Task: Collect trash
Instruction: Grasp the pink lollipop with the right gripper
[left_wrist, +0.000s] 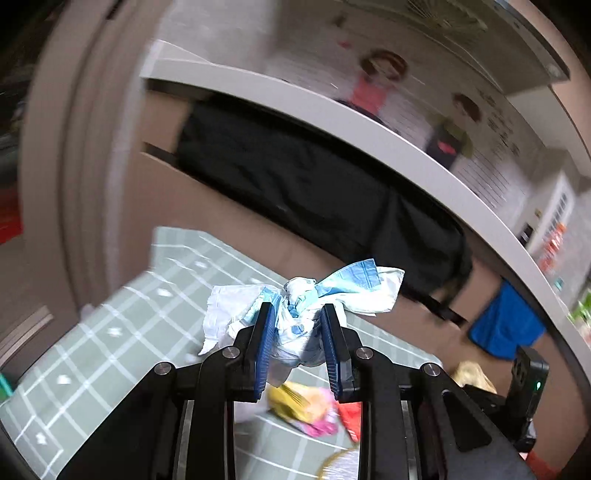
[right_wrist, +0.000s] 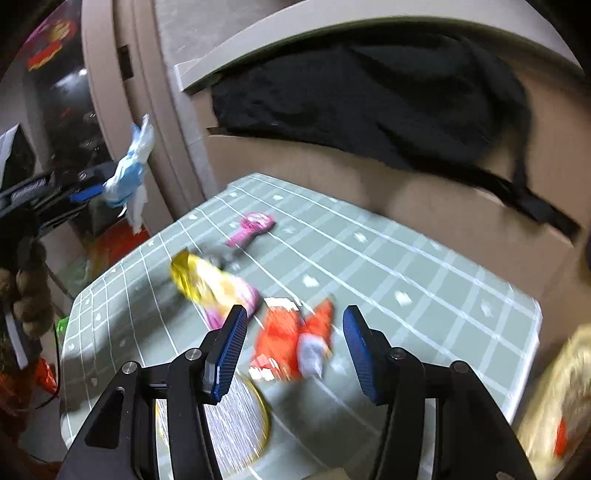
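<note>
My left gripper (left_wrist: 297, 314) is shut on a crumpled white and blue wrapper (left_wrist: 354, 288), held in the air above the green checked tablecloth (left_wrist: 110, 332). The right wrist view shows that same wrapper (right_wrist: 129, 170) off the table's left edge, in the left gripper (right_wrist: 85, 192). My right gripper (right_wrist: 294, 312) stands open just above an orange-red wrapper (right_wrist: 284, 343) lying on the cloth (right_wrist: 406, 258), with nothing between its pads. A yellow and pink wrapper (right_wrist: 210, 284) lies to the left of it. Farther back is a pink item (right_wrist: 255, 225).
A round yellow-rimmed lid (right_wrist: 236, 424) lies at the table's near edge under the right gripper. Behind the table stands a cardboard box (right_wrist: 443, 206) draped with black fabric (right_wrist: 369, 92). A golden packet (right_wrist: 554, 406) is at the far right. A blue cloth (left_wrist: 506, 325) hangs by the box.
</note>
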